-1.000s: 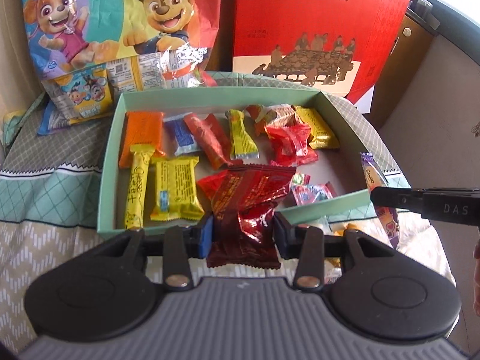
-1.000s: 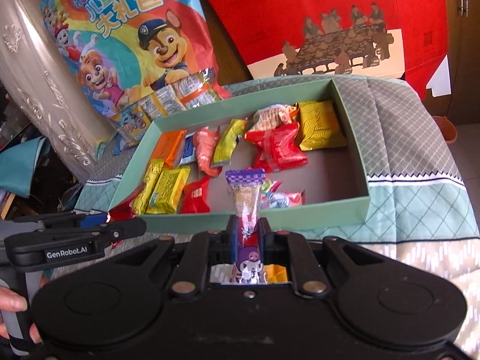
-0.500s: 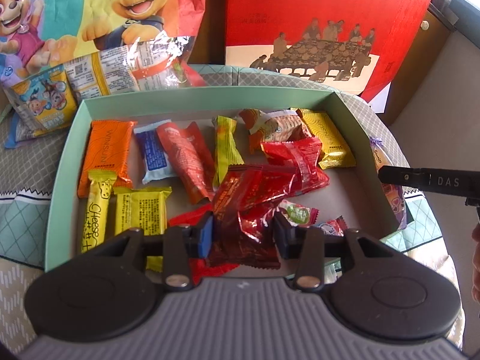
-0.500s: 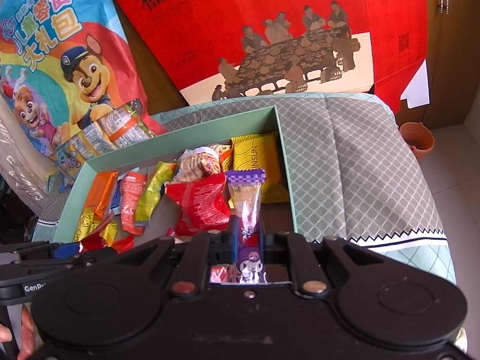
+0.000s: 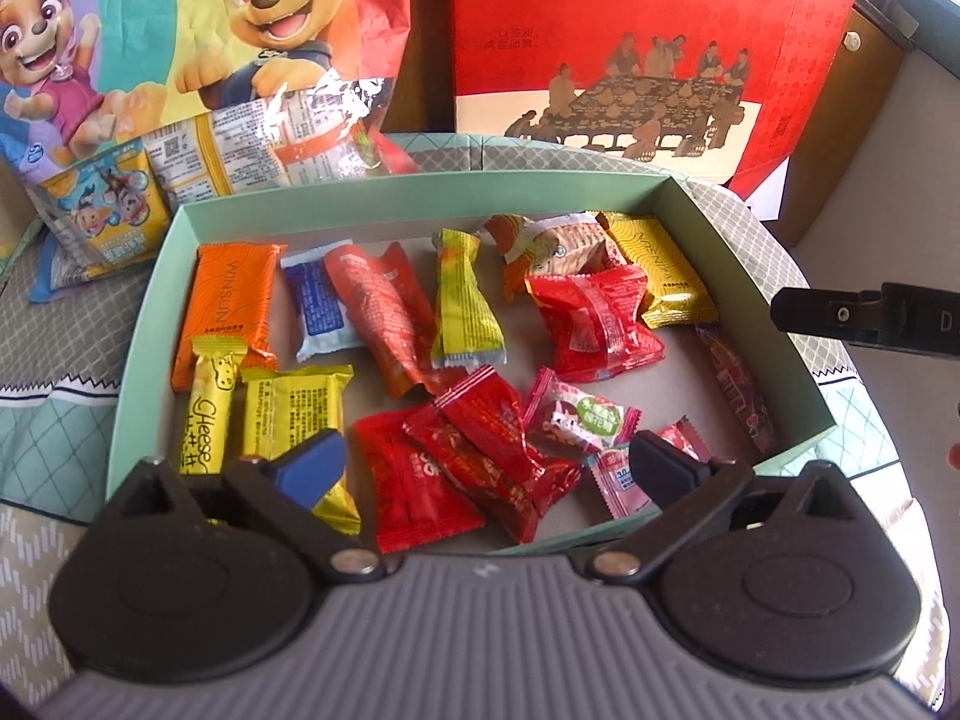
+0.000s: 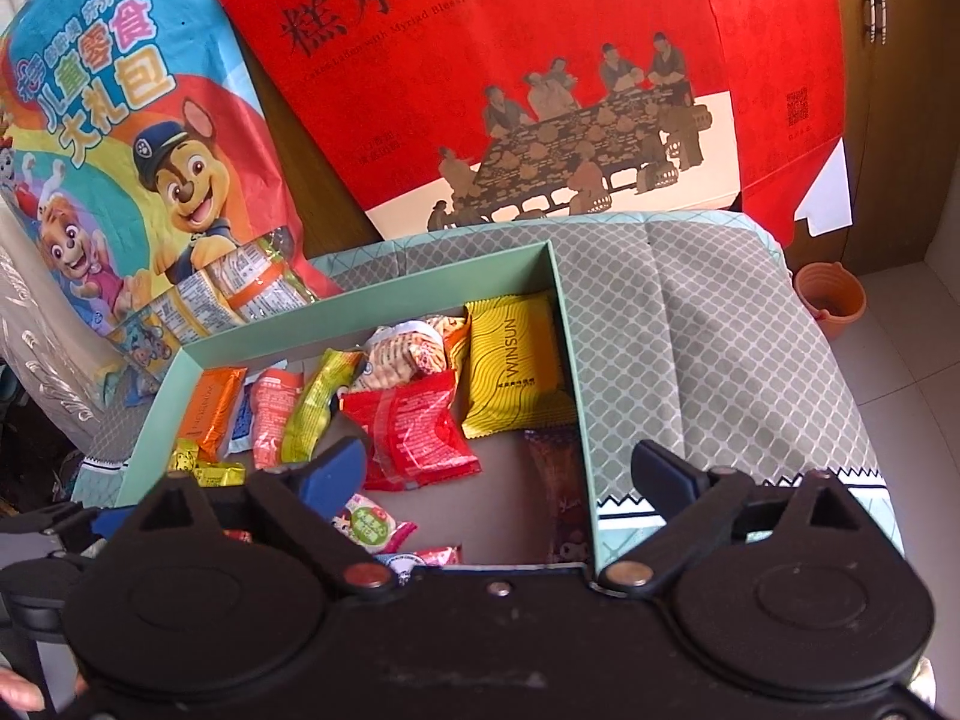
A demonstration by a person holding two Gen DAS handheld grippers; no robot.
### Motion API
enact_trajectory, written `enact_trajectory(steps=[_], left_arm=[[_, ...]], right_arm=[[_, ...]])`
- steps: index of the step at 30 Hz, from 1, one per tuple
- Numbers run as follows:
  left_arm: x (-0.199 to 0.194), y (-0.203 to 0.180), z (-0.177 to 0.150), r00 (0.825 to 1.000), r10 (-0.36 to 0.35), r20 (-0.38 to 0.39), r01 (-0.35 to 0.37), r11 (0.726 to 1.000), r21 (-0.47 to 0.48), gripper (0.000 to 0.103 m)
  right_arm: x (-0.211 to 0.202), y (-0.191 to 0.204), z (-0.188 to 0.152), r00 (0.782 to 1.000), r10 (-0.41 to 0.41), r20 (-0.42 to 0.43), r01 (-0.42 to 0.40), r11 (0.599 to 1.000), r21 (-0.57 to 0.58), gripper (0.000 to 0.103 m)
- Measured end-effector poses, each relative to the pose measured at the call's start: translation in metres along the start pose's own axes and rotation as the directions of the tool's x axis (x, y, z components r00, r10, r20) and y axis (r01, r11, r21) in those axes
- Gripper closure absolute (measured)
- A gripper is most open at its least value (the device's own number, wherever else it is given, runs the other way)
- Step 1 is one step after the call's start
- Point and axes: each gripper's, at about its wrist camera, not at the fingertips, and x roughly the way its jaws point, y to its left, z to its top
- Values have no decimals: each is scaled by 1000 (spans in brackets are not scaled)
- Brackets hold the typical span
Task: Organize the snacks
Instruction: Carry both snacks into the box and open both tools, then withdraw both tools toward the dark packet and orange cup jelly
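Opening wide, both grippers' jaws grasp nothing, left gripper [image 5: 483, 465] and right gripper [image 6: 501, 471] over green box [image 5: 420, 195] of snacks [image 5: 591, 315].

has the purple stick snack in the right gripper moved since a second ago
Yes. It has left the right gripper, whose jaws are opening, and now lies in the green box along its right wall, the purple stick below the yellow packet.

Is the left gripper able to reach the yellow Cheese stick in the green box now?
Probably yes. The left gripper has its jaws opening and holds nothing. The Cheese stick lies uncovered by the green box's left wall, just beyond its blue finger.
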Motion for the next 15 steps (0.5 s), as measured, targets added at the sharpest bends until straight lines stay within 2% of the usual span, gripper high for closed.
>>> enact_trajectory(steps=[6,15], left_arm=[[-14,1,-12,1000,-8,-4,8,1000,-8,0],[-42,4,-32,1000,-15,4,15,1000,-13,0]], right_arm=[[-19,6,-9,1000,2,-2,-2,1000,-2,0],[-45,20,-33,1000,12,-25,-12,1000,-22,0]])
